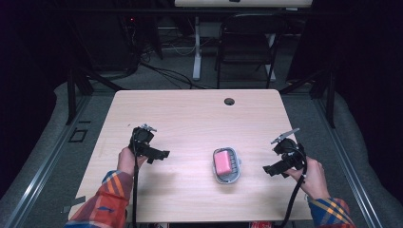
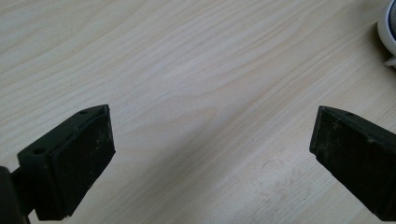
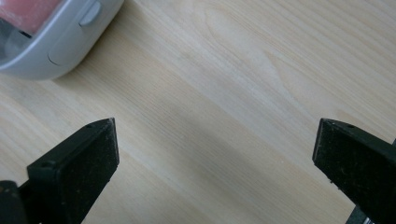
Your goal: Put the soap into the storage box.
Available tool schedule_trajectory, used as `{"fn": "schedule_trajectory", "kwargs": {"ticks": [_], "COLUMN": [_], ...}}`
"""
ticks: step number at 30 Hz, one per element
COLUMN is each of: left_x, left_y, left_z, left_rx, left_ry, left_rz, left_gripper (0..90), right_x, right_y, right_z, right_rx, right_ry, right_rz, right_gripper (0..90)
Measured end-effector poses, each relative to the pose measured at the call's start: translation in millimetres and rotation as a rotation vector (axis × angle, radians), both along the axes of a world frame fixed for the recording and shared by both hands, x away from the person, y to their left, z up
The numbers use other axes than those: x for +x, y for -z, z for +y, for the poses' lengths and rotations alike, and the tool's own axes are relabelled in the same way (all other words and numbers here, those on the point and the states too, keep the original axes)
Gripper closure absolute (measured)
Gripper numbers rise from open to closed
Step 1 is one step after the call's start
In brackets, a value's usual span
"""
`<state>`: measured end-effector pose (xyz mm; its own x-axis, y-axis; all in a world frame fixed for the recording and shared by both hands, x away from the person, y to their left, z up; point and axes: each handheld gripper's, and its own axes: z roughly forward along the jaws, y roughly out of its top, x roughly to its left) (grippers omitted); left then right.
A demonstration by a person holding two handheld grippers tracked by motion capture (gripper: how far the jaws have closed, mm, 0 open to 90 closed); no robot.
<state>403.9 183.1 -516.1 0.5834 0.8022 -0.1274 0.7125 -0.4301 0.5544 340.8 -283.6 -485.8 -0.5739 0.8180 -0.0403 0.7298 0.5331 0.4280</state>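
A pale, wood-grained rectangular table is seen from above, with a small round cable hole near its far edge. A grey, rounded plastic soap dish holding a pink rectangular bar of soap is placed between the two tools, nearer the right one.

The left gripper, black and two-jawed, is held in the person's left hand above the table, pointing toward the dish. In the left gripper view its jaws are spread wide with bare wood between them; the dish's pale rim is glimpsed ahead and to the right of the jaws.

The right gripper, topped by a grey three-cornered plate, is held in the right hand and is likewise turned toward the dish. Its jaws are wide apart and grip nothing; in the right gripper view the dish's grey wall and a strip of pink soap are shown ahead and to the left of the jaws, apart from them.

Plaid sleeves are visible at the near edge.
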Motion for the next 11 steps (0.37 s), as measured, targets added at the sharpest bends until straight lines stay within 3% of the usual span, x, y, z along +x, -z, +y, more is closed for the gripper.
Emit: {"fn": "schedule_trajectory", "kwargs": {"ticks": [1, 2, 5, 6, 8, 11], "left_x": [0.0, -0.1, -0.2, -0.2, -0.1, 0.0], "left_y": [0.0, 0.1, 0.1, 0.0, 0.1, 0.2], "left_z": [-0.2, -0.6, -1.2, -1.1, -0.8, -0.7], "left_rx": [0.000, 0.002, 0.001, 0.001, 0.000, 0.000], "left_ry": [0.002, 0.002, 0.007, 0.007, 0.004, 0.005], "left_rz": [0.000, -0.001, 0.001, 0.000, -0.001, -0.002], "left_gripper": [0.0, 0.0, 0.0, 0.0, 0.0, 0.0], "right_x": [-2.7, -5.1, -6.5, -5.5, -4.1, -3.6], "right_y": [2.9, 7.9, 13.7, 16.3, 17.7, 17.7], "right_z": [-3.3, -7.6, -10.1, -10.2, -10.3, -9.4], "right_rx": [0.000, 0.037, 0.048, 0.055, 0.026, 0.033], "right_ry": [-0.003, -0.001, -0.003, -0.022, -0.034, -0.063], "right_rz": [-0.012, -0.012, -0.010, 0.013, 0.039, 0.012], "right_gripper": [0.0, 0.0, 0.0, 0.0, 0.0, 0.0]}}
